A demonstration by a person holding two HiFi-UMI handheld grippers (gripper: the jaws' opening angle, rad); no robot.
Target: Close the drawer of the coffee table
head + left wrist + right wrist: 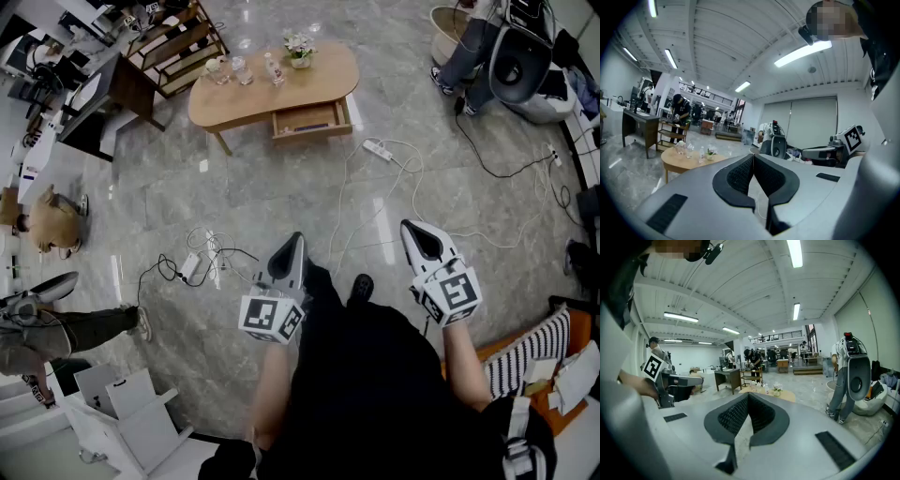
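An oval wooden coffee table (225, 105) stands far ahead on the marble floor, its drawer (311, 119) pulled out toward me. It shows small in the left gripper view as the table (677, 161) and in the right gripper view as the table (787, 395). My left gripper (296, 240) and right gripper (411, 228) hang in front of my body, well short of the table, both shut with nothing between the jaws. Their tips meet in the left gripper view (753, 156) and the right gripper view (748, 395).
Bottles, glasses and a small flower pot (299, 50) sit on the tabletop. A power strip (378, 149) and cables (208, 255) trail across the floor between me and the table. A wooden shelf (178, 44) stands at the left rear. People stand at both sides.
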